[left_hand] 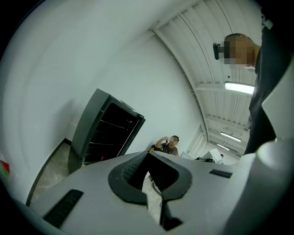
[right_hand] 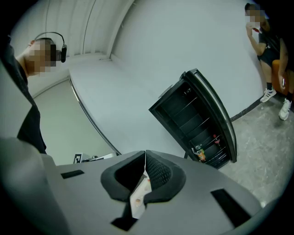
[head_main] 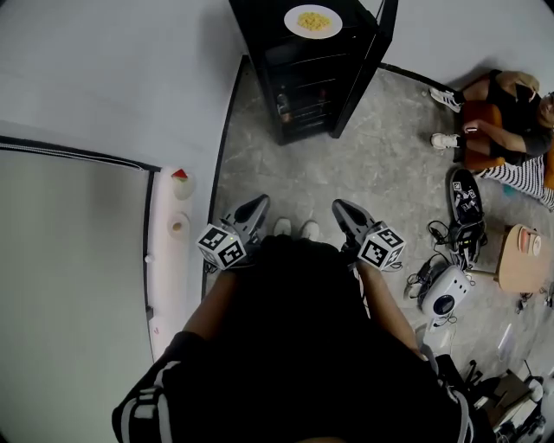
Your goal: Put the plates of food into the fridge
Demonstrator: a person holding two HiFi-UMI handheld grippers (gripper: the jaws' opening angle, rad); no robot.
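A black fridge [head_main: 316,78] stands at the far wall with its door [head_main: 368,65] swung open, and a white plate of yellow food [head_main: 313,21] rests on its top. Two small plates lie on a white ledge [head_main: 163,277] at the left: one with a red piece [head_main: 180,177], one with a tan piece [head_main: 177,226]. My left gripper [head_main: 256,208] and right gripper [head_main: 343,210] are held close to my chest, far from the fridge and plates, both shut and empty. The open fridge [left_hand: 104,133] shows beyond the left gripper [left_hand: 148,154], and likewise the fridge [right_hand: 195,124] beyond the right gripper [right_hand: 145,153].
A person sits on the floor at the right [head_main: 502,121]. Near them lie a black shoe or bag [head_main: 466,203], a white device with cables [head_main: 444,294] and a small wooden stool [head_main: 522,258]. A grey panel [head_main: 69,285] fills the left side.
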